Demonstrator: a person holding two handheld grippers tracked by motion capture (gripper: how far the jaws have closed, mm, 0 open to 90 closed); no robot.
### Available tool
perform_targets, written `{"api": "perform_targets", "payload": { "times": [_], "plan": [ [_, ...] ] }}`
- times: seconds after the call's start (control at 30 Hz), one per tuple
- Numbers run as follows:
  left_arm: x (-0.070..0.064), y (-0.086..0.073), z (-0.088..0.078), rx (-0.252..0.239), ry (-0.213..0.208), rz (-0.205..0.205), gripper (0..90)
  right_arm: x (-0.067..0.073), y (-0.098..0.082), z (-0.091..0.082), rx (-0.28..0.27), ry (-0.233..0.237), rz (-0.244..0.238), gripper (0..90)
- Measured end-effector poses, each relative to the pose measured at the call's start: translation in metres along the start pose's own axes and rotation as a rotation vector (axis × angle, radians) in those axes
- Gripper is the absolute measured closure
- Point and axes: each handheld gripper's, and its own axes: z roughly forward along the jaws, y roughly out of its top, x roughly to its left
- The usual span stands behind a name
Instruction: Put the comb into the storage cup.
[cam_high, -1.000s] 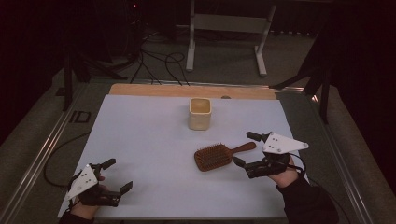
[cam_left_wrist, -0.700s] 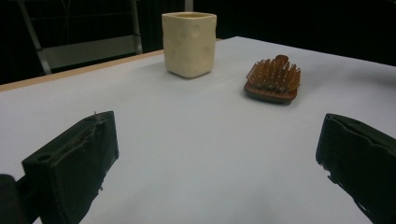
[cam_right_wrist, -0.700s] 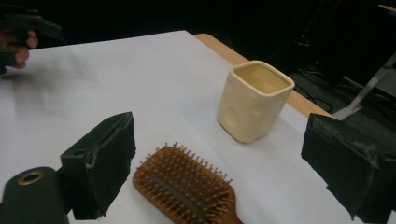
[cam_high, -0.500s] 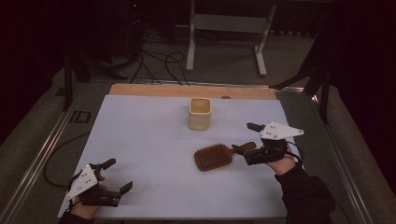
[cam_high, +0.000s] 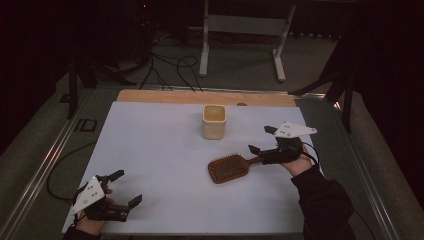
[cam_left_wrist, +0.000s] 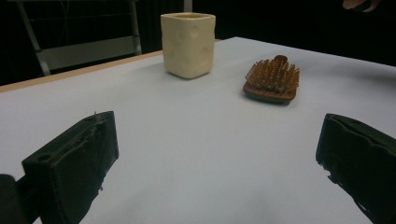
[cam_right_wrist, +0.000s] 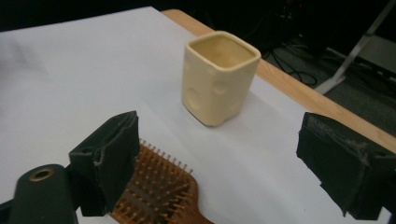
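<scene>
A brown wooden hairbrush lies bristles up on the white table sheet, right of the middle. Behind it a cream square cup stands upright and looks empty. My right gripper hovers open over the brush handle. In the right gripper view the brush head lies below, beside the left jaw, with the cup ahead between the jaws of that gripper. At the near left corner my left gripper rests open, holding nothing. The left gripper view looks between its jaws at the cup and brush.
A wooden strip runs along the table's far edge. Metal rails border the table on both sides. Beyond it are a grey floor with cables and a metal stand.
My right gripper has moved forward and to the left, from beside the brush handle to above it, still open. The brush, cup and left gripper have stayed in place.
</scene>
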Motion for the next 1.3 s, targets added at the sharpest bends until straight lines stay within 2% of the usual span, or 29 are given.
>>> {"api": "perform_targets", "payload": {
  "times": [0.5,0.77,0.93,1.03,1.13,1.3],
  "plan": [
    [0.0,0.0,0.0,0.002,-0.004,0.002,0.0,-0.028,-0.031,0.03,0.108,-0.027,0.071,23.0],
    [0.0,0.0,0.001,0.003,-0.004,-0.003,0.0,-0.038,-0.047,0.042,0.163,-0.03,0.101,32.6],
    [0.0,-0.001,0.001,0.002,-0.007,-0.004,0.0,-0.043,-0.052,0.046,0.191,-0.031,0.115,35.1],
    [0.001,-0.001,0.001,0.002,-0.007,-0.006,0.0,-0.045,-0.055,0.051,0.227,-0.043,0.116,40.6],
    [0.001,-0.001,0.001,0.002,-0.007,-0.007,0.0,-0.046,-0.056,0.053,0.244,-0.057,0.112,48.6],
    [0.001,-0.001,0.001,0.003,-0.007,-0.008,0.0,-0.047,-0.057,0.055,0.27,-0.076,0.109,56.4]
  ]
}}
